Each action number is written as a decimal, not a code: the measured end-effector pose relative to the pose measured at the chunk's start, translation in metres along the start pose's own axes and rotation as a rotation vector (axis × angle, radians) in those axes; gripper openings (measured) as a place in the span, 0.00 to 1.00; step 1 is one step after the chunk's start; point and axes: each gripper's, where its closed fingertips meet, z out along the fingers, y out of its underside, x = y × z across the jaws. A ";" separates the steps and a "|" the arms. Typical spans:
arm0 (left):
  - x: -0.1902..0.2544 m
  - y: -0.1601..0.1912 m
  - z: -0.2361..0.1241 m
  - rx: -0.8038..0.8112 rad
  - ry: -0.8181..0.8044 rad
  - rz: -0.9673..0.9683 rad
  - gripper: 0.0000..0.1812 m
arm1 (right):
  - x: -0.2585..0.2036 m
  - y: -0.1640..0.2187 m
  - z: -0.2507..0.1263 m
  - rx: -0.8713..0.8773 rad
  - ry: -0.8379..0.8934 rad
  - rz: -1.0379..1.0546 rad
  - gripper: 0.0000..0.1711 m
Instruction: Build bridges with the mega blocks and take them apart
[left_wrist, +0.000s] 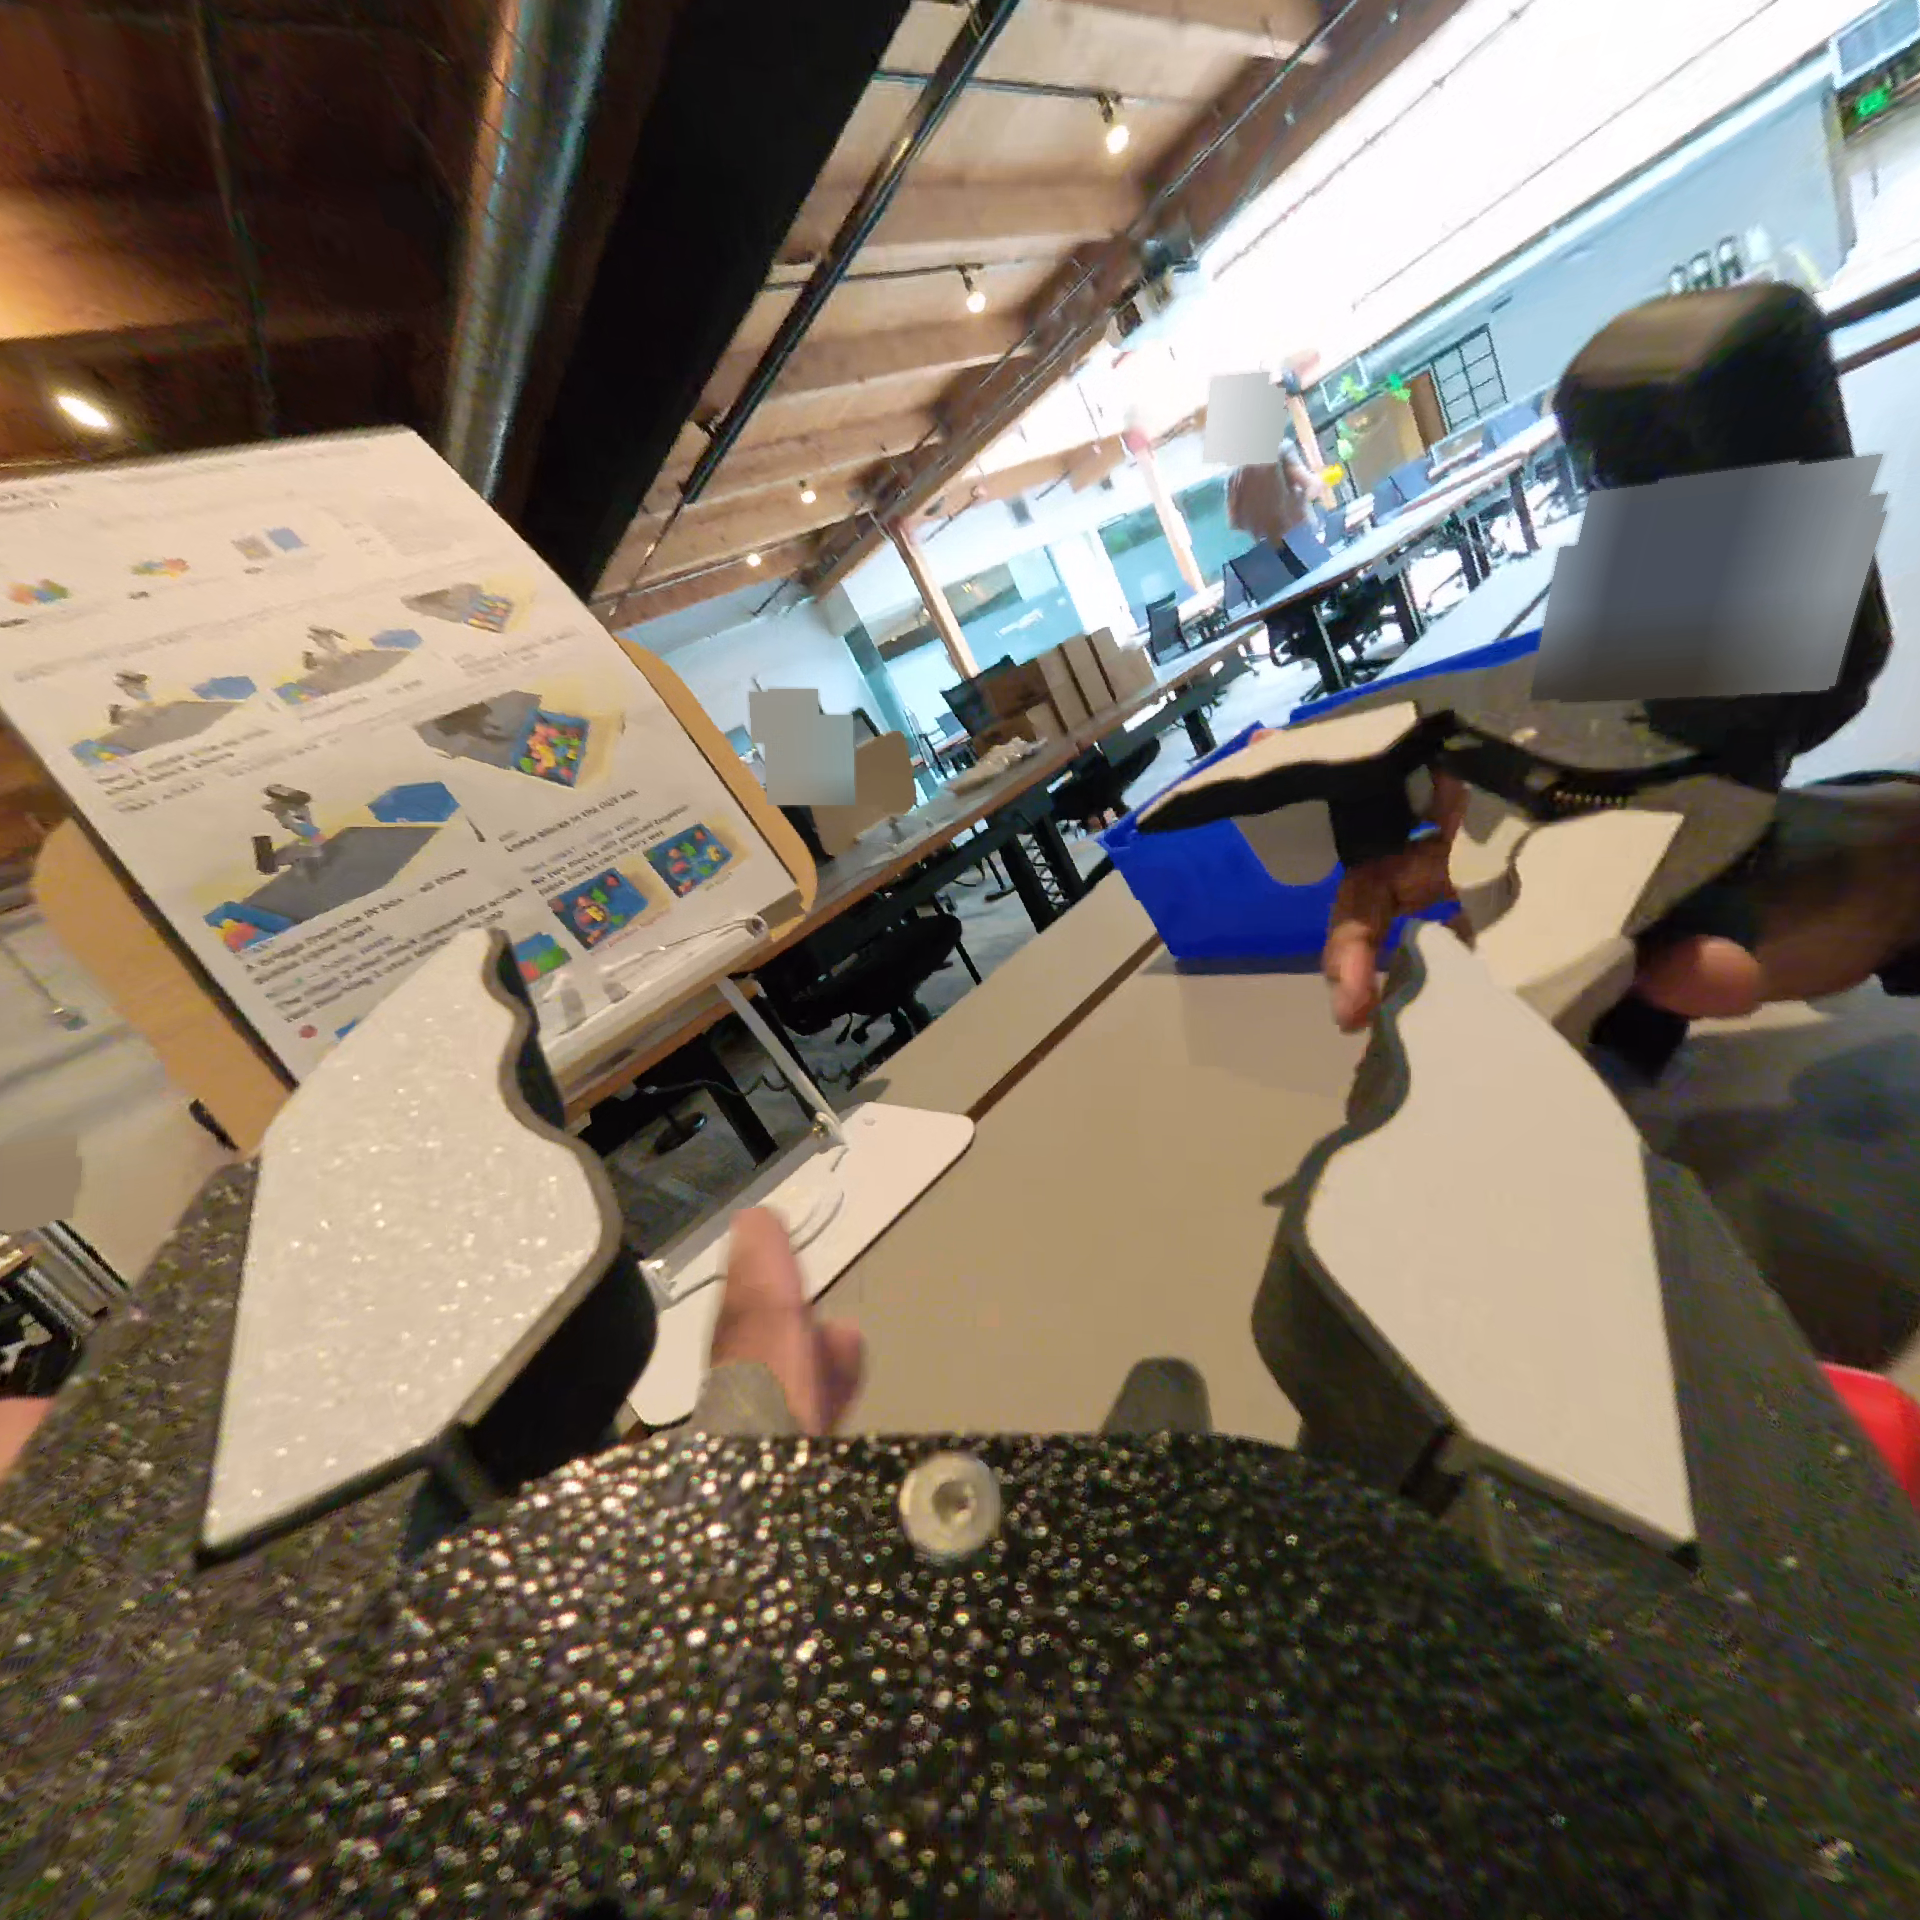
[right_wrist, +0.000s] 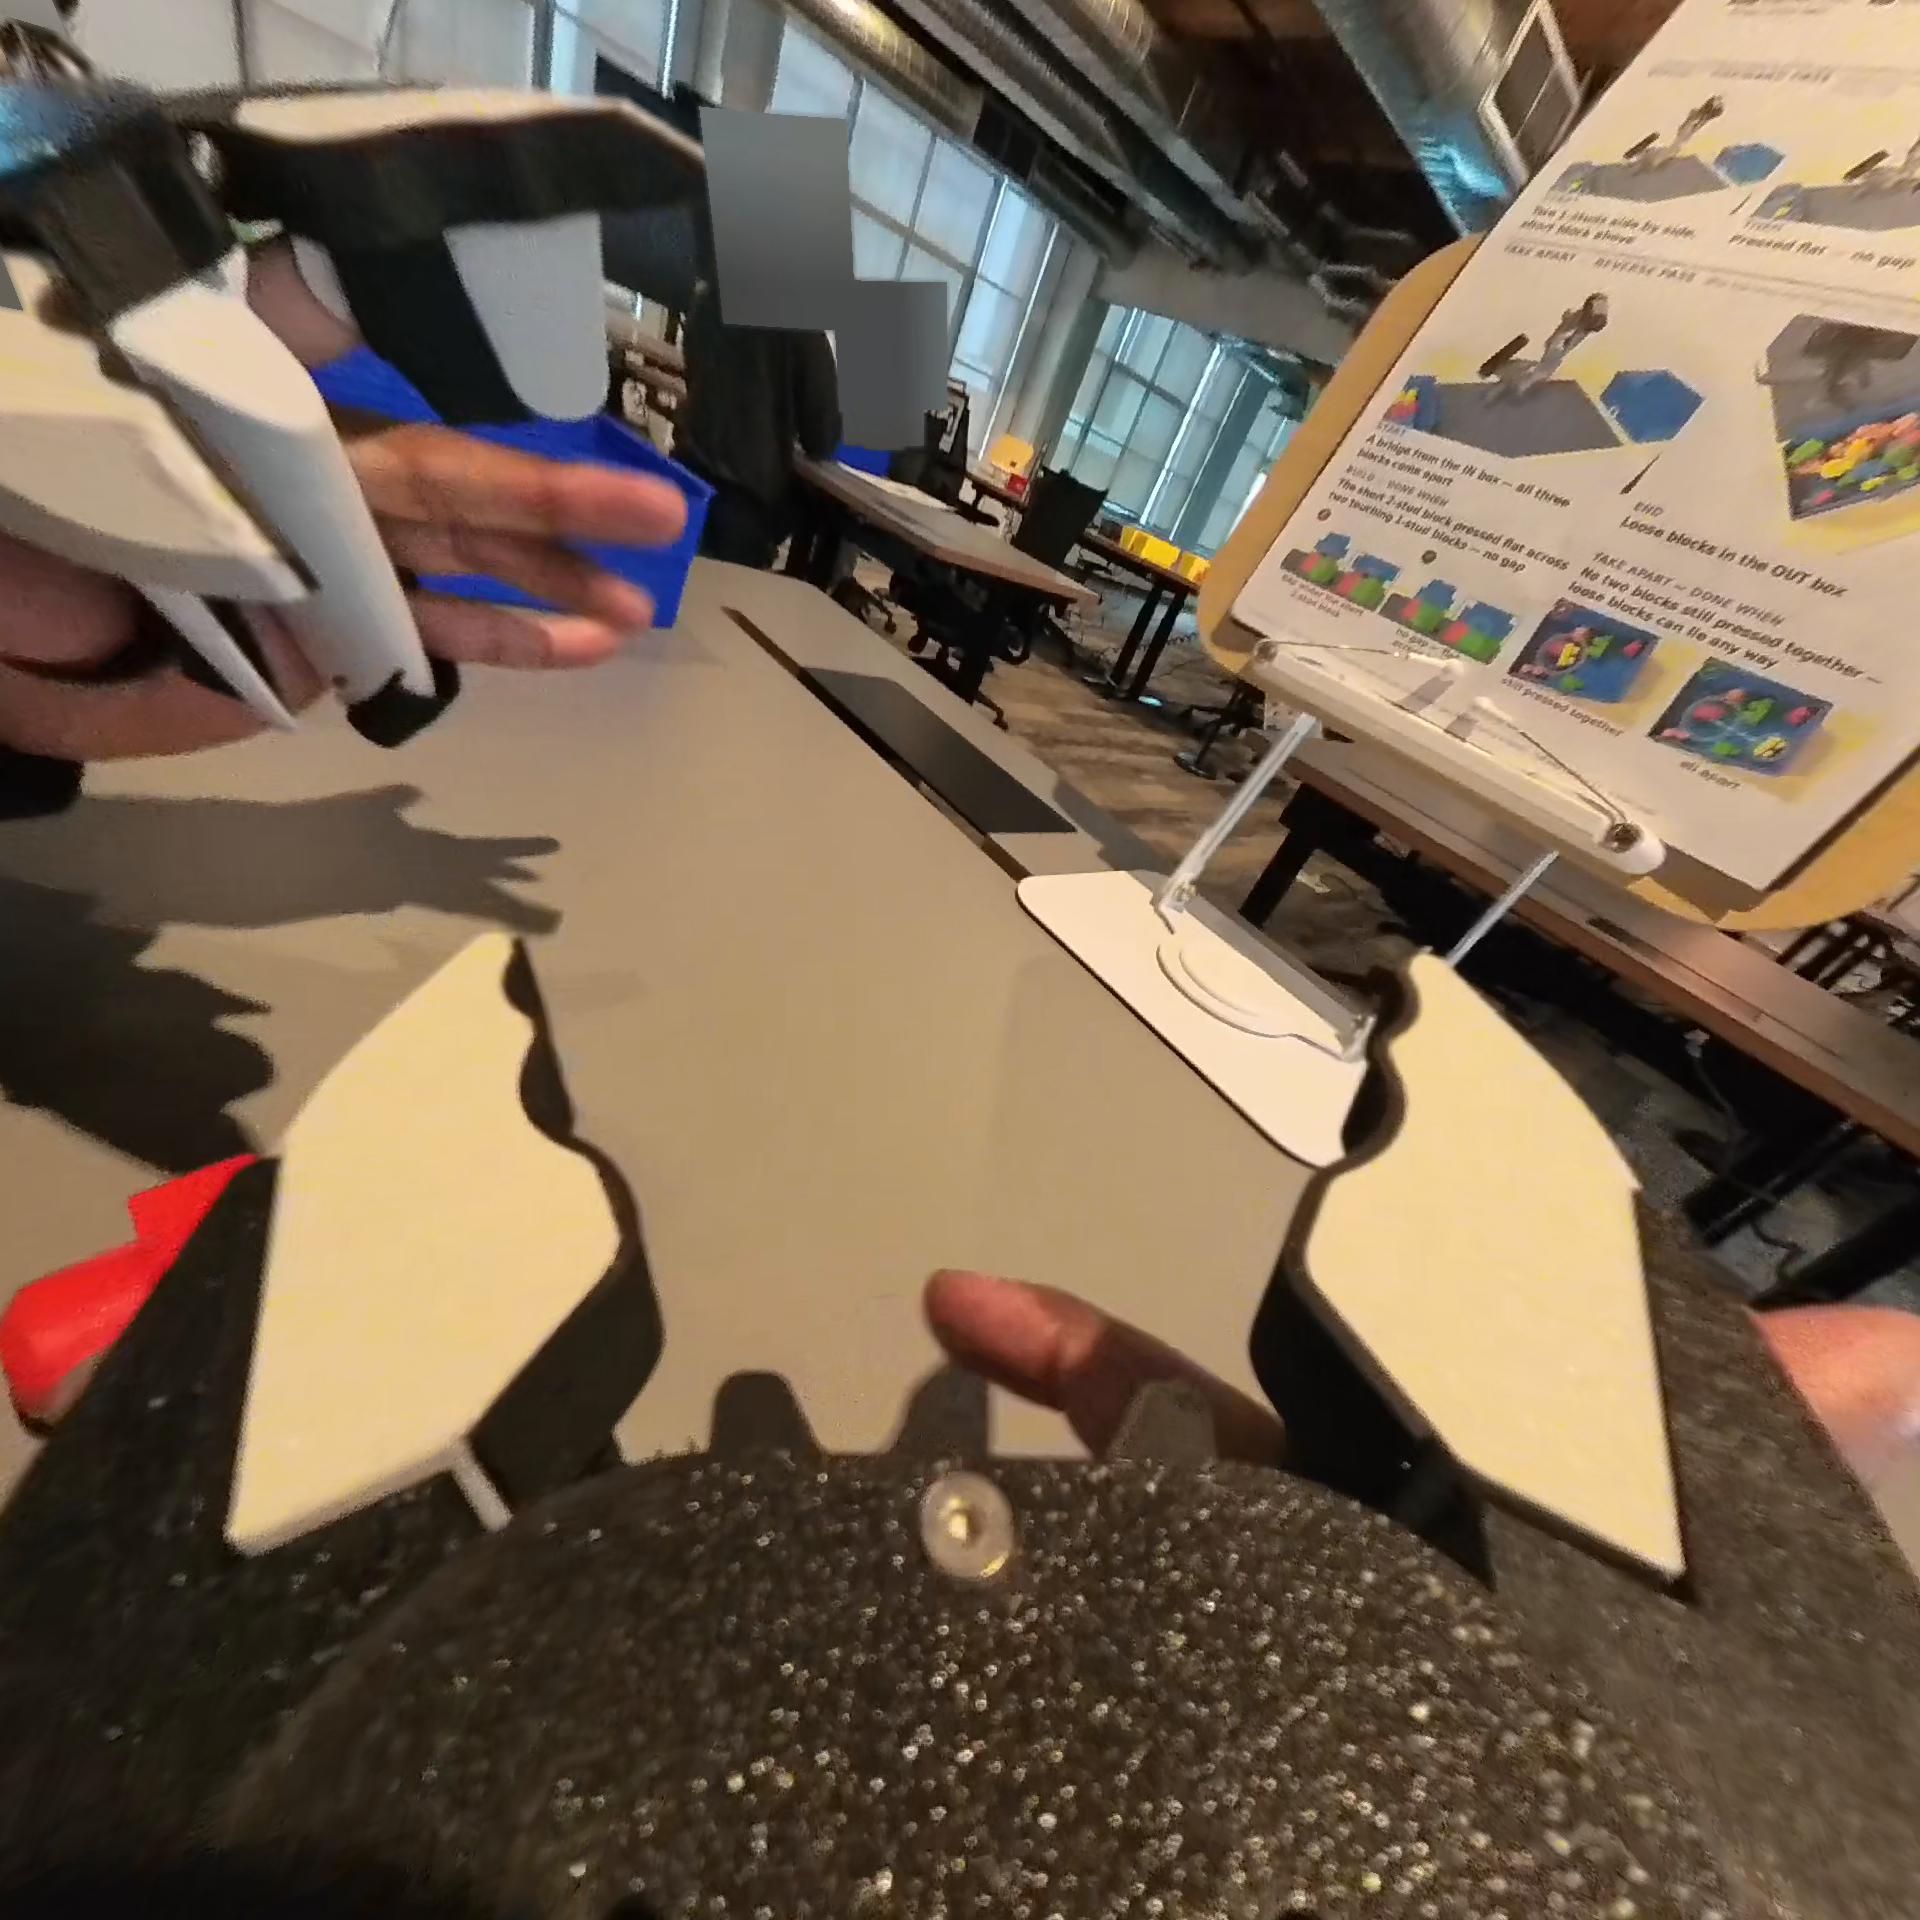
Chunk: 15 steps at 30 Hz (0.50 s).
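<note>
Between my own fingers there is nothing but bare grey table (right_wrist: 831, 935): my right gripper (right_wrist: 961, 997) has its fingers spread wide and holds nothing, and my left gripper (left_wrist: 945, 966) is the same, fingers wide apart and empty over the tabletop. Low at the left edge of the right wrist view a red piece (right_wrist: 99, 1294) shows beside my finger; it may be a mega block, but too little of it is visible for me to be sure. No other block lies in plain sight on the table.

Farther out, the blue bin (left_wrist: 1216, 883) sits on the table near my other gripper; I cannot see inside it, so whether blocks are in there I cannot tell. To the side stands the instruction sheet (right_wrist: 1621, 468) on its white stand (right_wrist: 1174, 935), apart from the bin.

I judge the blocks will be light, hard, smooth plastic, stiff enough to squeeze firmly but apt to slip or twist between flat pads. I would take each one across two flat opposite side walls, low on the body and below the studs, keeping it level so the studs seat squarely; for pulling apart, one gripper should steady the base.
</note>
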 end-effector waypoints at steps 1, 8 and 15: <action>-0.001 0.001 0.000 -0.005 -0.003 -0.007 0.80 | -0.001 0.002 0.001 -0.014 -0.003 0.000 0.86; -0.009 -0.007 -0.008 0.038 -0.053 -0.075 0.80 | -0.006 0.007 0.003 -0.069 -0.016 0.023 0.76; -0.026 -0.007 -0.010 0.057 -0.107 -0.142 0.80 | -0.003 -0.011 -0.004 0.024 0.000 0.077 0.65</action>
